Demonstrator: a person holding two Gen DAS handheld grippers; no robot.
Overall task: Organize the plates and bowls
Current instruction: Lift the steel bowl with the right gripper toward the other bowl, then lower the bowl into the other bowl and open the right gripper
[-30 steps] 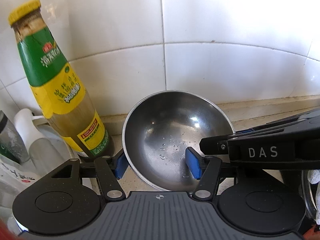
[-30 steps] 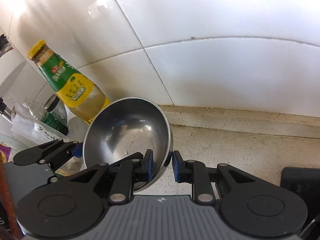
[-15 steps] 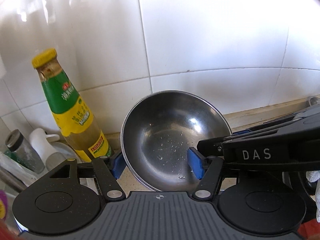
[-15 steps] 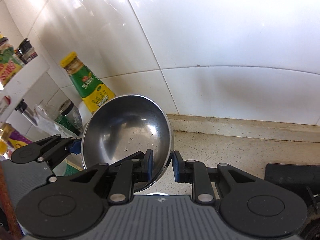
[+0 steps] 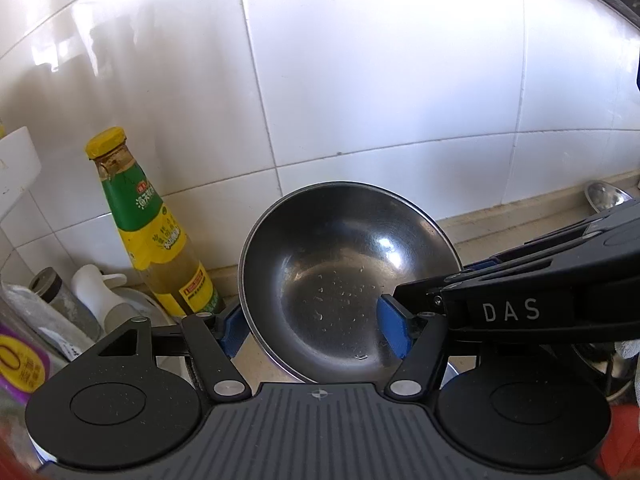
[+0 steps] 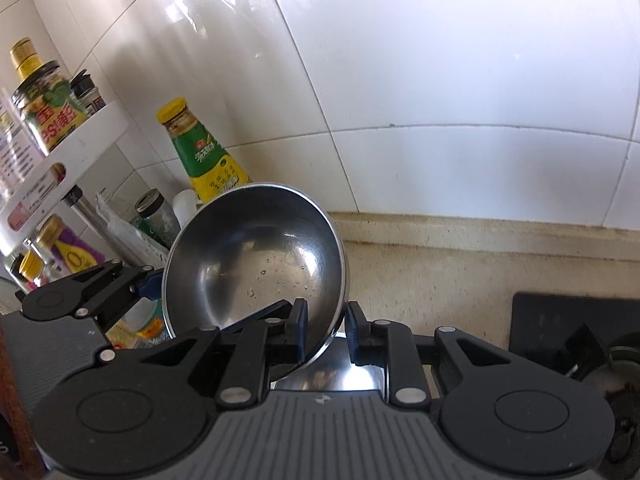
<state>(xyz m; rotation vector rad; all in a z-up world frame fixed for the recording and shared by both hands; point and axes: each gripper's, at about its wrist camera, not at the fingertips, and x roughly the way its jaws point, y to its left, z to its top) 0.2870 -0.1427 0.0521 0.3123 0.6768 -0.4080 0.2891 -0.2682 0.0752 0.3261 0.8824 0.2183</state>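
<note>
Right gripper (image 6: 326, 330) pinched the near rim of the round stainless-steel bowl (image 6: 256, 256), one pad inside the wall, one outside; the bowl hung tilted in the air, open face toward the cameras, water droplets inside. Left gripper (image 5: 312, 330) straddled the bowl's opposite side, jaws just widening, blue pads (image 5: 394, 330) apparently clear of the metal, so the right hand alone seemed to carry it. Behind, to the left: a green-and-yellow labelled sauce bottle (image 5: 150, 236) against the white tiled wall (image 5: 380, 80). Beige countertop (image 6: 440, 280) lay open to the right.
</note>
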